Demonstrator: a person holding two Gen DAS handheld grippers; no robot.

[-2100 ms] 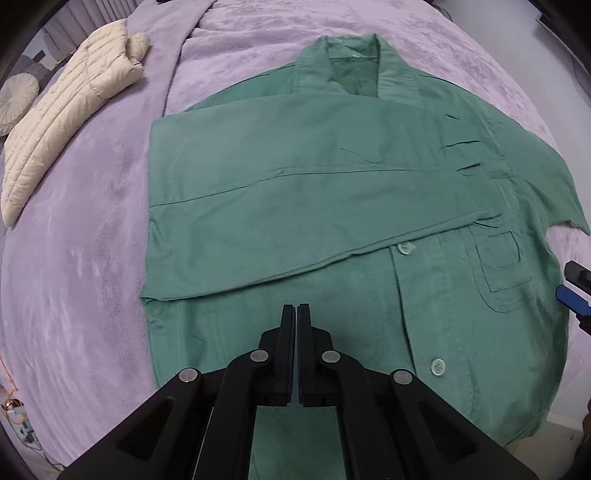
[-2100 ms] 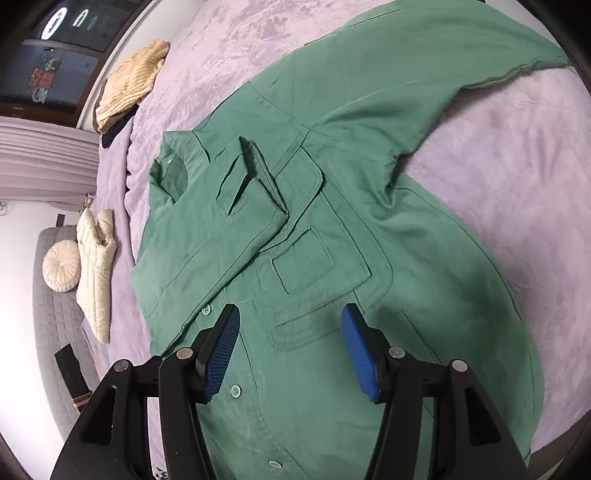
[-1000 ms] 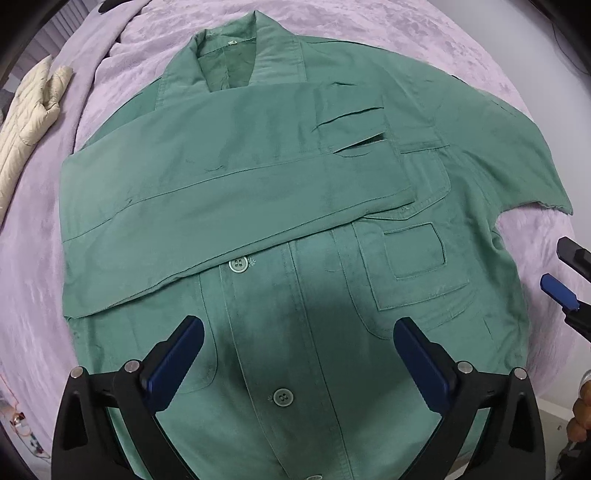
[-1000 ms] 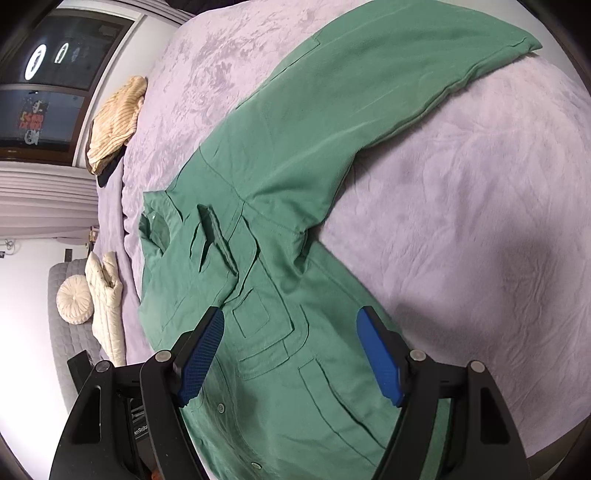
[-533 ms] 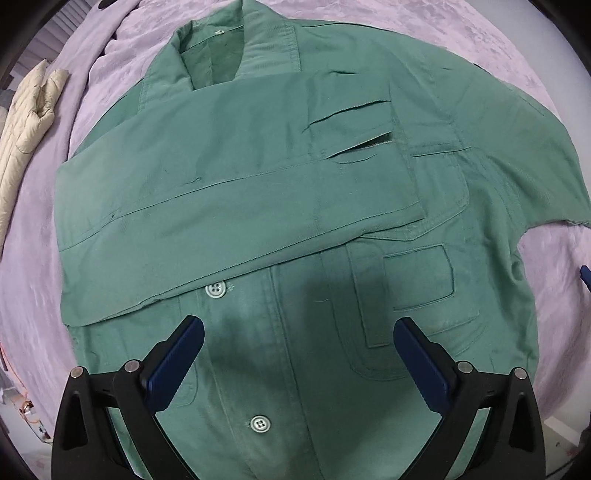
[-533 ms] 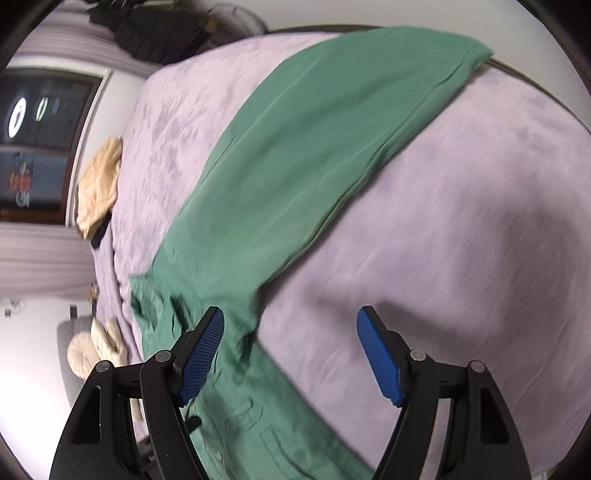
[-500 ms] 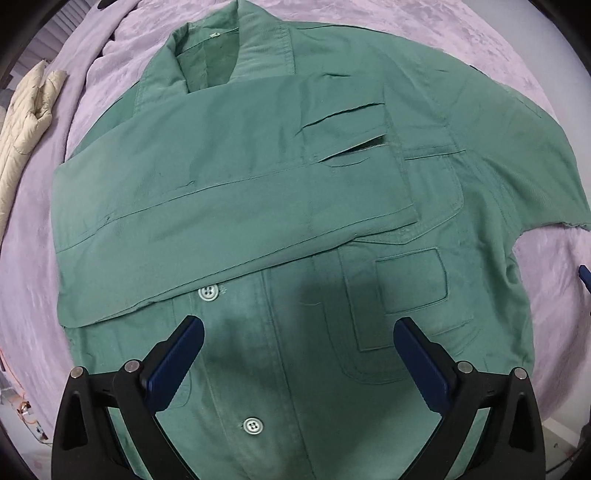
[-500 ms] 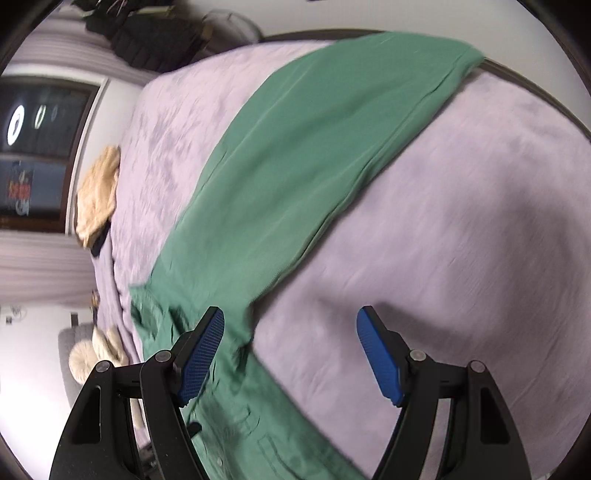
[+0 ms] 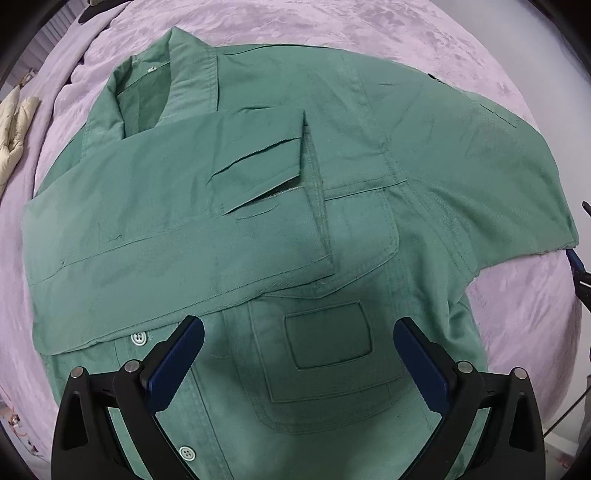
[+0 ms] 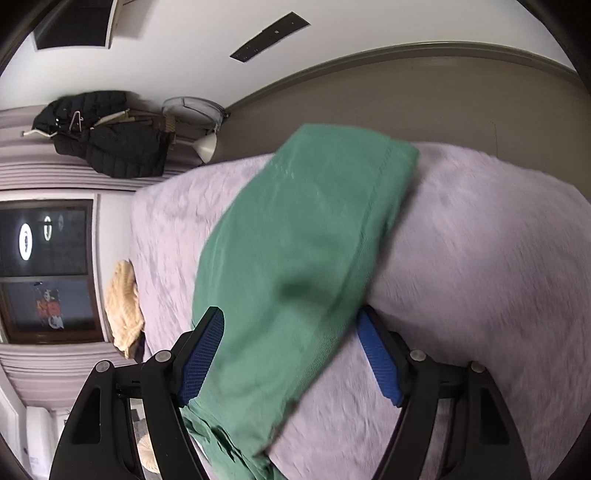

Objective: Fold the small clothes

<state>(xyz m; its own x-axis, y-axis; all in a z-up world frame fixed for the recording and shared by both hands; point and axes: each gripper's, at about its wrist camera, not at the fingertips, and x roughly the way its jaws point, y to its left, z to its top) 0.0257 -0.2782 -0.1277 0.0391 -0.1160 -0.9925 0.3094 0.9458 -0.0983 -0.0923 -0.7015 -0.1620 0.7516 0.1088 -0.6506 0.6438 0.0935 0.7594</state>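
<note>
A green button-up shirt lies face up on a lilac bedspread. One sleeve is folded across the chest, its cuff ending near the chest pocket. My left gripper hangs open close above that pocket, pointing down, nothing between its blue pads. The other sleeve stretches out flat toward the headboard. My right gripper is open low over this sleeve, one pad at each side of it; whether they touch the cloth is unclear.
A cream quilted jacket lies at the bed's left edge. A yellow knit garment rests on the far side of the bedspread. Beyond are a brown headboard, a dark coat on a rack and a lamp.
The left gripper has sunk toward the shirt and shifted to above the chest pocket. The right gripper has swung out along the spread sleeve and rolled, now straddling it.
</note>
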